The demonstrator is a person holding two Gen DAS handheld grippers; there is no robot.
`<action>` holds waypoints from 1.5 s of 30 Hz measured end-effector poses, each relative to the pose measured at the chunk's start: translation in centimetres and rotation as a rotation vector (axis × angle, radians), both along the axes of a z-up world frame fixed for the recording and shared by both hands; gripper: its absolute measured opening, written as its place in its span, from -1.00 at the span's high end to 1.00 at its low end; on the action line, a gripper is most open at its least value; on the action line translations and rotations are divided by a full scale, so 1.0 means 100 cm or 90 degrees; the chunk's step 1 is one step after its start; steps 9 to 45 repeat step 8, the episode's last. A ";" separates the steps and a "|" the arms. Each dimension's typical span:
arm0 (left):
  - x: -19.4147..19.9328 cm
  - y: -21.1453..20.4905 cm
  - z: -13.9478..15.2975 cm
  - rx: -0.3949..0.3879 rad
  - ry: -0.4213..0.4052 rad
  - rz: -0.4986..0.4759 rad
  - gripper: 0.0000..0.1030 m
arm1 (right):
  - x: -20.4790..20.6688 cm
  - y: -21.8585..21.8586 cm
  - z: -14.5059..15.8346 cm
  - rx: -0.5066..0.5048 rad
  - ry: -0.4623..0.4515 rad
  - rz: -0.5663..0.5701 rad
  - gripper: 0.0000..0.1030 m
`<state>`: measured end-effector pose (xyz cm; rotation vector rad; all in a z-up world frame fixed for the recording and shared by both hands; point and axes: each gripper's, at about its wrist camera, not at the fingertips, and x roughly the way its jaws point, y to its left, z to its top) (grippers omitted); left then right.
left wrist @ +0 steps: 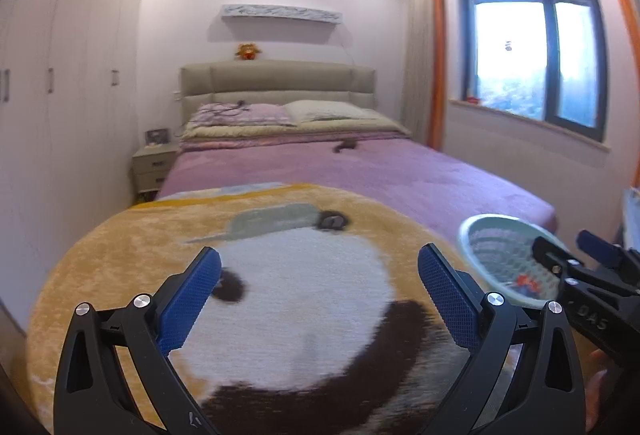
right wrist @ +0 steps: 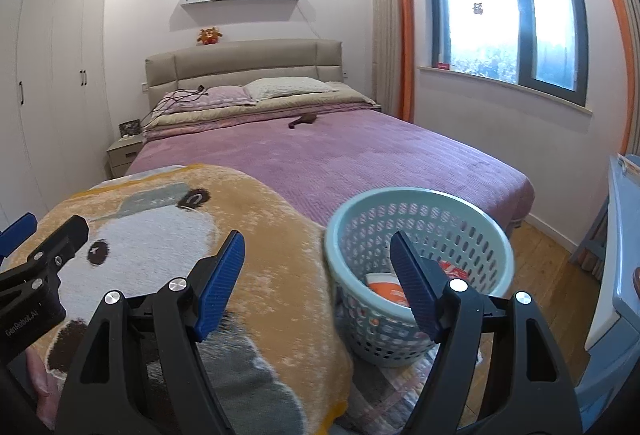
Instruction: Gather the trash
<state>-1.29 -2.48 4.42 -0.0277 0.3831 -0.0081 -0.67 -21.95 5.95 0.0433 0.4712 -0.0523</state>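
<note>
A pale green perforated basket [right wrist: 420,207] stands at the foot of the bed on a quilt, with orange and white trash [right wrist: 386,289] in its bottom. It also shows in the left wrist view [left wrist: 500,231]. My right gripper [right wrist: 318,255] is open and empty, its right finger over the basket's mouth. My left gripper [left wrist: 320,267] is open and empty above a yellow panda blanket [left wrist: 280,295]. The right gripper also shows in the left wrist view [left wrist: 576,247]. A small dark brown object [right wrist: 303,121] lies far up the bed on the purple cover [right wrist: 360,155].
White wardrobes [right wrist: 52,75] line the left wall. A bedside cabinet [right wrist: 124,155] stands by the headboard. A window [right wrist: 508,19] with orange curtains is on the right. A pale blue piece of furniture [right wrist: 624,235] stands at the right edge on the wooden floor [right wrist: 540,255].
</note>
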 end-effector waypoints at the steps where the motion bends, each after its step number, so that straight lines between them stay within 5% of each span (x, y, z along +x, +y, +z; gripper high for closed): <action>1: 0.001 0.007 0.000 -0.003 0.008 0.006 -0.86 | 0.003 0.007 0.001 0.000 0.003 0.009 -0.38; 8: -0.004 0.064 0.001 -0.018 0.047 0.070 -0.86 | 0.016 0.063 0.005 -0.019 0.004 0.081 -0.38; 45: -0.004 0.064 0.001 -0.018 0.047 0.070 -0.86 | 0.016 0.063 0.005 -0.019 0.004 0.081 -0.38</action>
